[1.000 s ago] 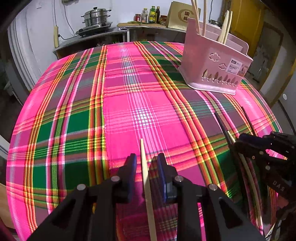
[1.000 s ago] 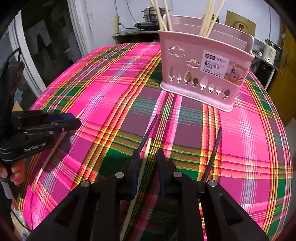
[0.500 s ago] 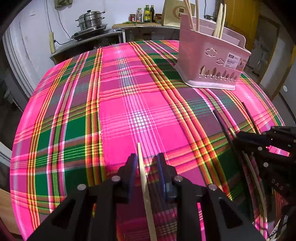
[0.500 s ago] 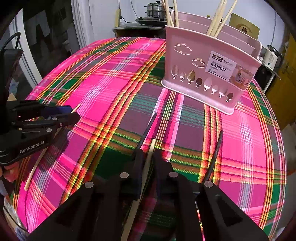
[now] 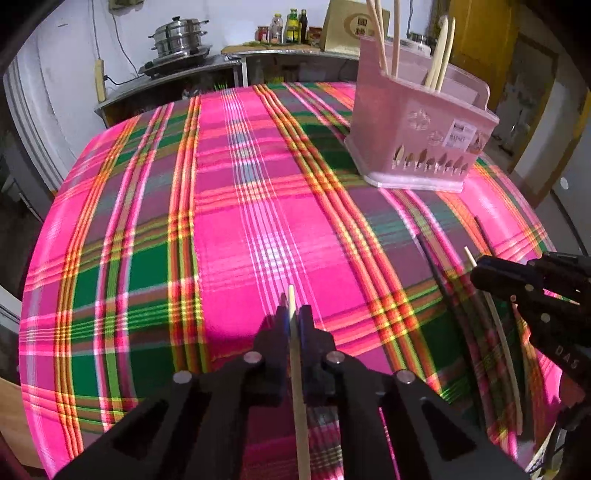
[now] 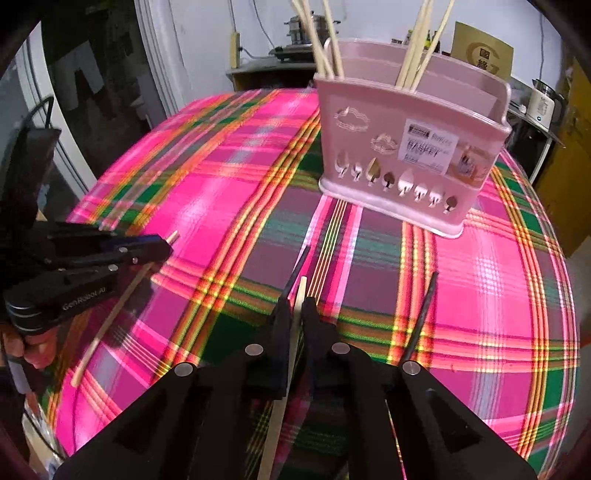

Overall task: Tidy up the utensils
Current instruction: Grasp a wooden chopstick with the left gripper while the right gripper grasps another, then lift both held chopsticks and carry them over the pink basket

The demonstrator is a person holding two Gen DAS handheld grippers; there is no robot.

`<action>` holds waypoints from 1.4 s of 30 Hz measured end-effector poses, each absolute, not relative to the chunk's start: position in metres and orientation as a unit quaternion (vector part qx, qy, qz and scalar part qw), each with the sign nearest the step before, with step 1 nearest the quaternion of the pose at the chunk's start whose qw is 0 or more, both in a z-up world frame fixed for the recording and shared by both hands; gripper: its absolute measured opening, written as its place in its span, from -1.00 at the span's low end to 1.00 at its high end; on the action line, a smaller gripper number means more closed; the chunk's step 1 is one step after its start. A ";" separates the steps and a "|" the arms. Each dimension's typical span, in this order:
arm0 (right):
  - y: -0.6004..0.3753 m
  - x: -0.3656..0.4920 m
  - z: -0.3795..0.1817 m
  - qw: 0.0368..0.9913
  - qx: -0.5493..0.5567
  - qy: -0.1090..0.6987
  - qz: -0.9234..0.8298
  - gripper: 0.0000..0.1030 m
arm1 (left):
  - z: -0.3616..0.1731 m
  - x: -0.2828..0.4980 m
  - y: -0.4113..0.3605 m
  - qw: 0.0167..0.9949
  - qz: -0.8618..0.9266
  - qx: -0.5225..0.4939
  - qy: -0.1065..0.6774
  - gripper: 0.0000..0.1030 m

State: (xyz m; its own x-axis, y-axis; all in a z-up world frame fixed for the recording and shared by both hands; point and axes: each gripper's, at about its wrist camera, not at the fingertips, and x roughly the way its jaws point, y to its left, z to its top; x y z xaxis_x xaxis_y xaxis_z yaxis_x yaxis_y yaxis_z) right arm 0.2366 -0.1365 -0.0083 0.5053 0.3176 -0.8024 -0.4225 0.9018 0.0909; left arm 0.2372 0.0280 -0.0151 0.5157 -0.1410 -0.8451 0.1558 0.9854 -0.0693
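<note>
A pink utensil basket (image 5: 421,133) stands at the far right of the plaid table and holds several pale chopsticks; it also shows in the right wrist view (image 6: 410,147). My left gripper (image 5: 293,314) is shut on a pale wooden chopstick (image 5: 297,369) and holds it above the cloth. My right gripper (image 6: 295,308) is shut on another pale chopstick (image 6: 284,387). Two black chopsticks (image 6: 421,317) lie on the cloth by the right gripper, one (image 6: 297,267) just left of its tip.
The table wears a pink, green and yellow plaid cloth (image 5: 236,206). Behind it a counter carries a steel pot (image 5: 177,40), bottles (image 5: 291,26) and a brown box (image 5: 351,22). A white kettle (image 6: 543,101) stands at the far right.
Both grippers closed on their chopsticks and lifted them off the cloth, moving forward toward the basket, which now looks nearer in both views.
</note>
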 end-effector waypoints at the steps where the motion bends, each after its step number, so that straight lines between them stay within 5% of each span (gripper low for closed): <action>1: -0.139 0.236 -0.002 0.869 -0.052 0.443 0.215 -0.87 | -0.010 0.236 0.029 0.873 -0.086 0.005 0.480 -0.89; 19: -0.170 0.213 0.091 0.915 -0.006 0.342 0.211 -0.90 | 0.099 0.205 0.028 0.921 -0.104 -0.015 0.376 -0.89; 42: -0.184 0.187 0.112 0.924 -0.002 0.316 0.217 -0.90 | 0.124 0.181 0.011 0.924 -0.126 -0.005 0.361 -0.89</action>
